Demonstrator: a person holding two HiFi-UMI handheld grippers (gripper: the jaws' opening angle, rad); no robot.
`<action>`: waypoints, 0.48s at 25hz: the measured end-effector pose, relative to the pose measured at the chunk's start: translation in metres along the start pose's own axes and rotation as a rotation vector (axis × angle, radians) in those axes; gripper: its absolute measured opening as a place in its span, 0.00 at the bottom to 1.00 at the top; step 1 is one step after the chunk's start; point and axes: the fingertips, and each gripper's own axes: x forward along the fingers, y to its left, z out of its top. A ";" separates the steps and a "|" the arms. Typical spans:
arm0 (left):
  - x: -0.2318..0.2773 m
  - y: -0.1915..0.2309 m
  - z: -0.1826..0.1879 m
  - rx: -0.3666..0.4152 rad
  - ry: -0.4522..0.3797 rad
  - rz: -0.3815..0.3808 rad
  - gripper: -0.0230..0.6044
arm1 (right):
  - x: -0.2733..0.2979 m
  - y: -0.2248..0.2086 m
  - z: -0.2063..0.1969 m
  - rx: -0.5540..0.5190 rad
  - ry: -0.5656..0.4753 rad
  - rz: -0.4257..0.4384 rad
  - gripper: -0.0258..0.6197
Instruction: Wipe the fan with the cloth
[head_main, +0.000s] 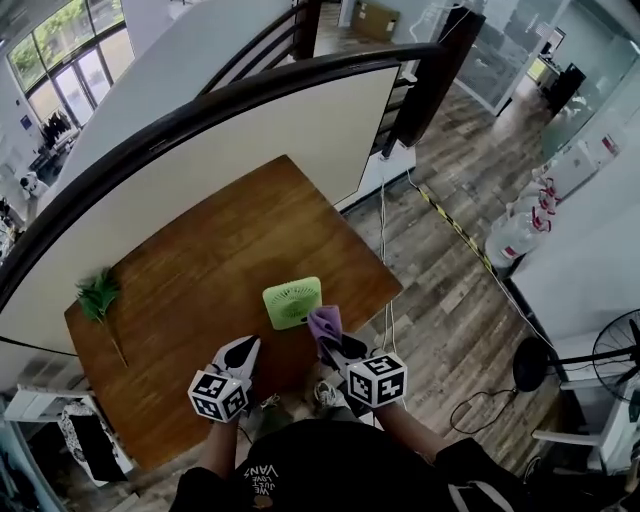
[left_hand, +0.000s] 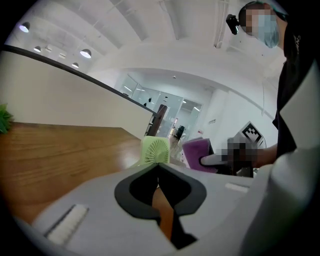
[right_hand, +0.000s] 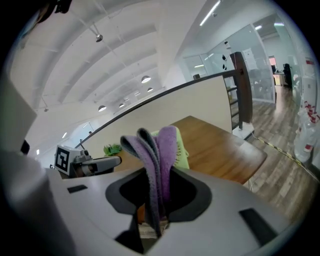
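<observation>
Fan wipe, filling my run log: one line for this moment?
left gripper: shut, empty | right gripper: shut on cloth | fan: on table, cloth close by

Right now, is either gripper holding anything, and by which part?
The right gripper holds the purple cloth by its bunched lower folds, the rest standing above the jaws. The left gripper is shut, empty.

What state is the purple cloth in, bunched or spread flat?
Bunched: the purple cloth stands up in folds, pinched in the right gripper.
</observation>
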 end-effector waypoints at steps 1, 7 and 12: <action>0.004 0.004 -0.002 0.008 0.011 -0.013 0.06 | 0.003 0.002 -0.001 -0.005 0.002 -0.009 0.21; 0.027 0.022 -0.019 0.002 0.052 -0.078 0.06 | 0.024 0.011 -0.005 -0.014 0.005 -0.036 0.21; 0.040 0.028 -0.033 -0.006 0.091 -0.139 0.06 | 0.036 0.015 -0.004 -0.031 -0.001 -0.055 0.21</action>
